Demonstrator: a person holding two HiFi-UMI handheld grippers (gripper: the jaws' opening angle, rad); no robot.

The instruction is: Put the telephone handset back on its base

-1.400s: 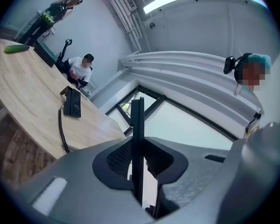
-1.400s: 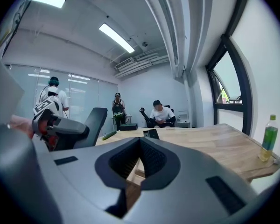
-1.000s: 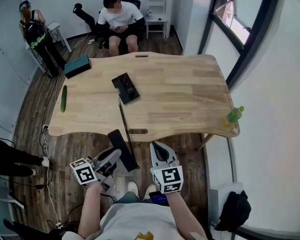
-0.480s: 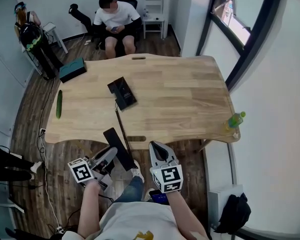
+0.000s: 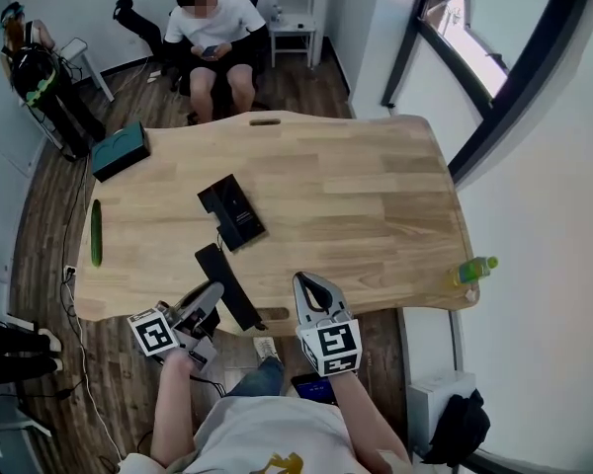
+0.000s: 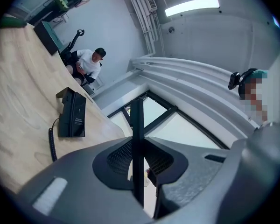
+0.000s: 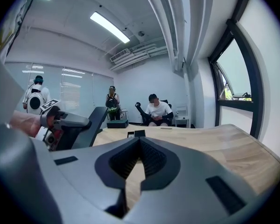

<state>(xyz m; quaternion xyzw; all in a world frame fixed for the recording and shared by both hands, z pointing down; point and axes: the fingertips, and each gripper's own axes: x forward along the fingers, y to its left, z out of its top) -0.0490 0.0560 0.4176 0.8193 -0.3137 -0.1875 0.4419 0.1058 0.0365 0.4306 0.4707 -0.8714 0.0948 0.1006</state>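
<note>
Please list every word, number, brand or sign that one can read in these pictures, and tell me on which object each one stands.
No text can be read in these pictures.
telephone base: a few lines of white print, too small and blurred to read.
green bottle: any label is too small to read.
marker cubes: only black-and-white square patterns, no letters or numbers.

No legible text anywhere; white print on telephone base (image 6: 73, 118) unreadable.
</note>
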